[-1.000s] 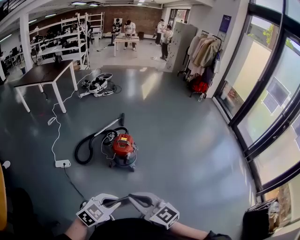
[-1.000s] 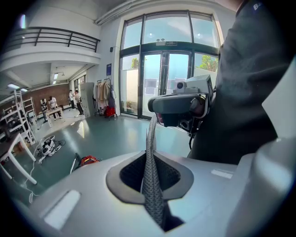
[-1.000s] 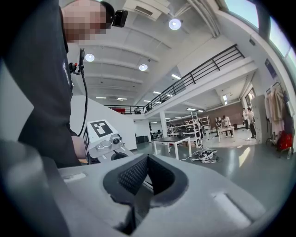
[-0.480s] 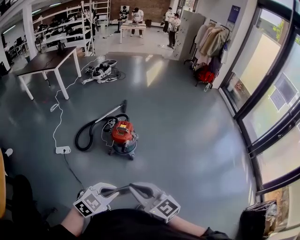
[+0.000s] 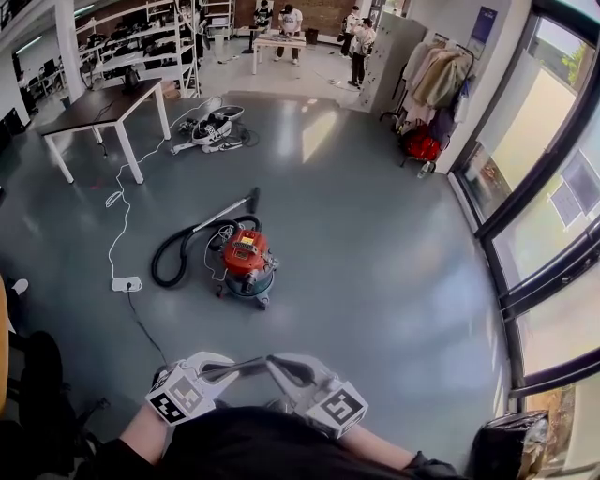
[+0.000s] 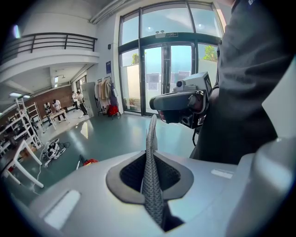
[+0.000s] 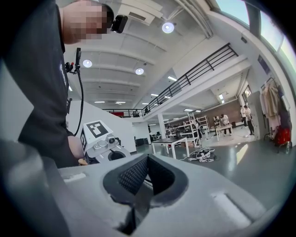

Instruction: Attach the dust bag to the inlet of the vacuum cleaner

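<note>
**Head view:** vacuum cleaner (image 5: 246,265), red-topped, on the floor at frame centre, with its hose (image 5: 176,255) looped to the left. No dust bag can be made out. Left gripper (image 5: 239,367) and right gripper (image 5: 286,367) sit at the bottom edge with tips nearly meeting (likely a carrying pose for the approach), well apart from the vacuum cleaner.

**Left gripper view:** jaws pressed together, nothing between them.

**Right gripper view:** jaws fully closed, likewise empty.

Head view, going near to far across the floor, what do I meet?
First the vacuum cleaner → dark table → far table with people around it.
</note>
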